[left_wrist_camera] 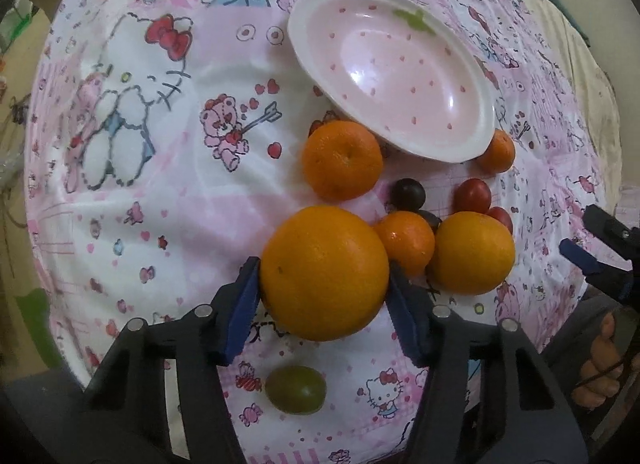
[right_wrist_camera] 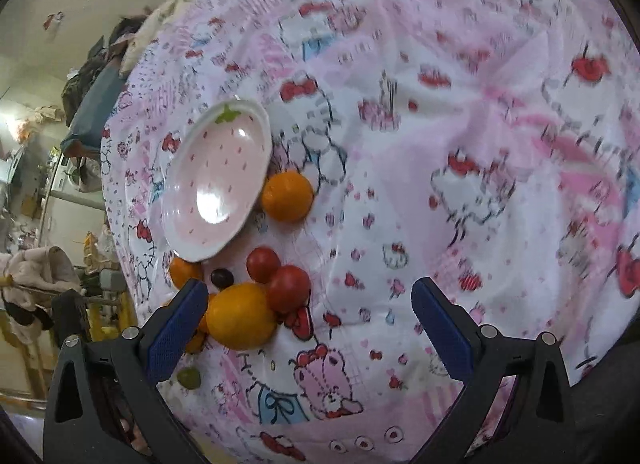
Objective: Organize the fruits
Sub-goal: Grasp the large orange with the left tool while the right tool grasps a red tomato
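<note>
My left gripper point(left_wrist_camera: 324, 284) is shut on a large orange point(left_wrist_camera: 325, 273), its blue pads pressed on both sides, low over the cloth. A pink strawberry-pattern plate point(left_wrist_camera: 464, 146) lies beyond it, empty; it also shows in the right wrist view point(right_wrist_camera: 176, 232). Around it lie a tangerine point(left_wrist_camera: 342, 160), a smaller tangerine point(left_wrist_camera: 406, 242), another orange point(left_wrist_camera: 472, 252), a small tangerine point(left_wrist_camera: 498, 152), a dark grape point(left_wrist_camera: 407, 194), red tomatoes point(left_wrist_camera: 472, 196) and a green grape point(left_wrist_camera: 295, 390). My right gripper point(right_wrist_camera: 310, 328) is open and empty, right of the fruit pile point(right_wrist_camera: 240, 316).
A pink and white Hello Kitty cloth point(left_wrist_camera: 160, 184) covers the round table. The right gripper's blue fingertips point(left_wrist_camera: 580, 258) show at the right edge of the left wrist view. Room clutter lies beyond the table's left edge point(right_wrist_camera: 40, 264).
</note>
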`<state>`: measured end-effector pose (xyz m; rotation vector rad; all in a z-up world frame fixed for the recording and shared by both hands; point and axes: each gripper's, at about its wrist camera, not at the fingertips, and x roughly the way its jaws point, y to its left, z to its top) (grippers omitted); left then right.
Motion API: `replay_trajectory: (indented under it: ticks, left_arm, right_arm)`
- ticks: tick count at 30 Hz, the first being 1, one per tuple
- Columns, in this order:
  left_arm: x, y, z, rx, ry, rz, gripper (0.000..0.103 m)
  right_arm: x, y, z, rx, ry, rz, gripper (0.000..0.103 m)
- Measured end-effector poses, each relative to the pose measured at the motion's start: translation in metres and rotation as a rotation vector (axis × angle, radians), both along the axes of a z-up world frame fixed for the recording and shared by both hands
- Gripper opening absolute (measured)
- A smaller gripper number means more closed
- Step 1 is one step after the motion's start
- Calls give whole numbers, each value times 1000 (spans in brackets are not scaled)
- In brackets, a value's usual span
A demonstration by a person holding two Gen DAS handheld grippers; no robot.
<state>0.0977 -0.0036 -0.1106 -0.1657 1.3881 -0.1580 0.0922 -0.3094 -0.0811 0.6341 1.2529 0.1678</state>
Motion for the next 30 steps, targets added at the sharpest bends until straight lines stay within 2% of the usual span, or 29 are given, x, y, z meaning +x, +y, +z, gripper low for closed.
replay_trajectory:
  ticks: [3, 7, 9, 15, 17, 21, 25, 27, 28, 29, 30]
  left_arm:
    - [-6, 2, 7, 14, -14, 14, 54]
    - [-13, 8, 22, 19, -53, 41, 54]
    - [-15, 10, 29, 39, -81, 48, 54]
    - [-15, 23, 40, 45, -118, 82, 54]
    - [-15, 24, 42, 42, -123, 85, 54]
    - [-14, 22, 43, 46, -127, 84, 54]
    - [-11, 18, 45, 51, -134, 82, 54]
    - [-11, 15, 46, 61, -141, 75, 54]
    - [-11, 14, 46, 65, -145, 73, 54]
    - [-11, 14, 46, 67, -148, 72, 54]
    - [-11, 14, 45, 66, -148, 72, 54]
  right_arm:
    - [4, 5, -10, 49, 60, 26, 78]
    - [12, 17, -23, 104, 123, 31, 62]
    - [17, 24, -29, 83, 142, 23, 55]
    - [25, 34, -44, 31, 187, 8, 49]
    - [25, 34, -46, 22, 189, 1, 44]
    - [26, 36, -48, -1, 200, -4, 43]
    - [31, 46, -47, -67, 199, 47, 43]
    - [31, 46, -49, -68, 199, 52, 43]
    - [31, 43, -49, -47, 198, 40, 39]
    - [30, 42, -49, -26, 196, 35, 31]
    - [31, 41, -49, -7, 195, 42, 31]
